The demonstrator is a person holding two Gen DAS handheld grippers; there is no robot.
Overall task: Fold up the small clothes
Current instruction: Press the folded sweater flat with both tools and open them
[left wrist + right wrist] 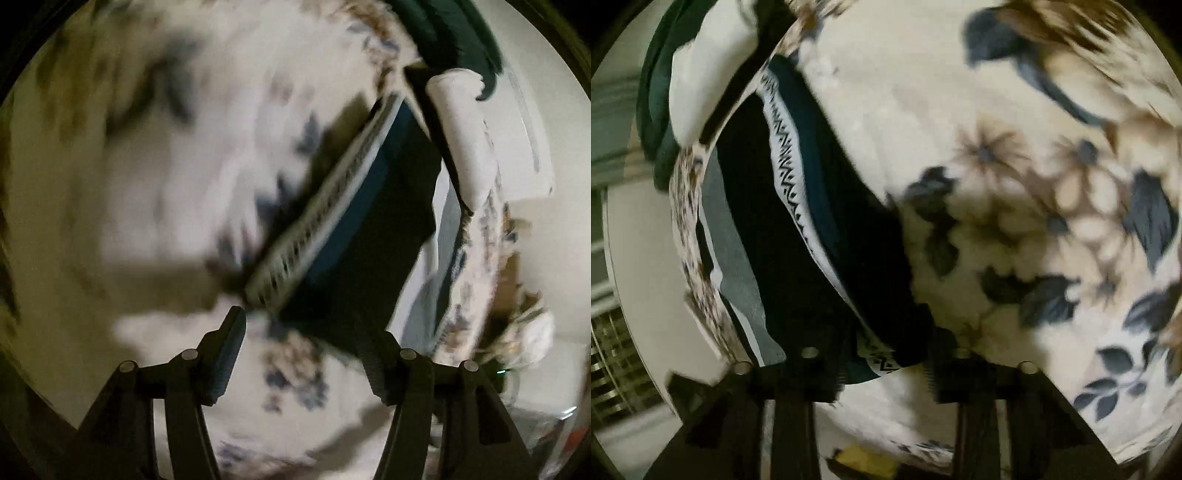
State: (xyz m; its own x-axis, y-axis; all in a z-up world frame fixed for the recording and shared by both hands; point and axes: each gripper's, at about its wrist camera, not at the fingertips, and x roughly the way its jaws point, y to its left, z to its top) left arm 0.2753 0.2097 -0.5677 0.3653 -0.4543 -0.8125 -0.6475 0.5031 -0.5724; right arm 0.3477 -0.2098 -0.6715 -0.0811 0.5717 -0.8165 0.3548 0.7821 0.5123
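A small dark navy garment with a white zigzag-patterned band lies on a cream floral bedspread. My left gripper is open just in front of the garment's near edge, fingers either side, not closed on it. In the right wrist view the same garment with its band runs down between my right gripper's fingers, whose jaws stand apart around its lower corner. Both views are motion-blurred.
The bedspread fills most of both views. A white rolled cloth and a dark green cloth lie beyond the garment. A grey-and-white fabric lies beside it. The bed's edge and a light floor show at left.
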